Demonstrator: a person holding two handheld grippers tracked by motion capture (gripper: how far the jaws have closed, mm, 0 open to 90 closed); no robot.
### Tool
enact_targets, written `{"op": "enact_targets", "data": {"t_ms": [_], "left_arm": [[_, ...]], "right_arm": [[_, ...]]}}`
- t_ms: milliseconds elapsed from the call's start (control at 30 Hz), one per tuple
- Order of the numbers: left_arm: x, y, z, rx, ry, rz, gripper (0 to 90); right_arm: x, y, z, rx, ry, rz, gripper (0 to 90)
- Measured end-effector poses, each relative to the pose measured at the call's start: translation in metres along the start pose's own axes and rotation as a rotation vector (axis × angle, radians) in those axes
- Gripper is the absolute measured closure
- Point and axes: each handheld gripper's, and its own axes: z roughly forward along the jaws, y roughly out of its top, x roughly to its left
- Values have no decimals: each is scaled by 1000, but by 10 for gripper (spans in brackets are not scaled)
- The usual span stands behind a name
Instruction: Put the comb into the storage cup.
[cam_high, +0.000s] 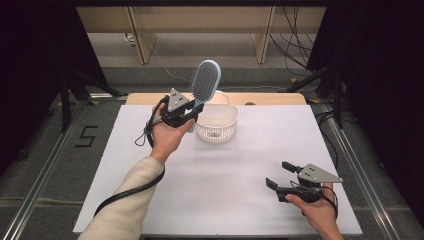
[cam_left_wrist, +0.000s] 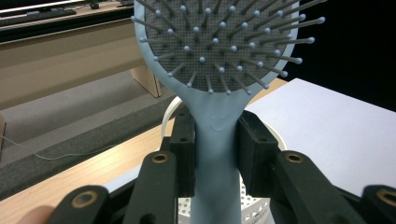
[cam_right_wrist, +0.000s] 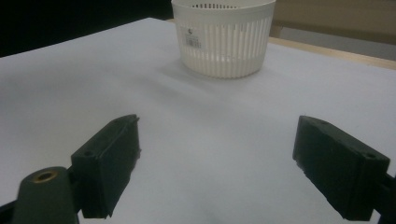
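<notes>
The left hand-held gripper is raised above the surface, just left of the white slotted basket and close to its rim. The left forearm, in a pale sleeve, comes in from the bottom edge of the high view and slants up toward the basket, with the wrist straight and the left hand wrapped around the gripper's body from below. Its jaws are pressed against the handle of a light-blue hairbrush, one pad on each side of the neck just under the head, as the left gripper view shows plainly. The hairbrush stands nearly upright, tilted slightly away from the person, its bristled face turned toward the camera above; its head sits in the air above the basket's near-left rim, clear of it. In the left gripper view part of the basket shows beneath and behind the brush handle.

The right hand-held gripper lies low, close to the surface, well apart from the basket and toward the near right corner. The right hand grips it from behind, the wrist entering from the bottom edge, and the tool points leftward and toward the basket. Its jaws stand wide with nothing between them; the basket sits straight ahead of them, farther off on the white surface.
</notes>
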Motion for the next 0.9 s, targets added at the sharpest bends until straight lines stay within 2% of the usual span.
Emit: {"op": "enact_targets", "data": {"t_ms": [900], "left_arm": [[-3,1,12,-10,-13,-19,699]], "right_arm": [[0,0,0,-4,0,7,157]]}}
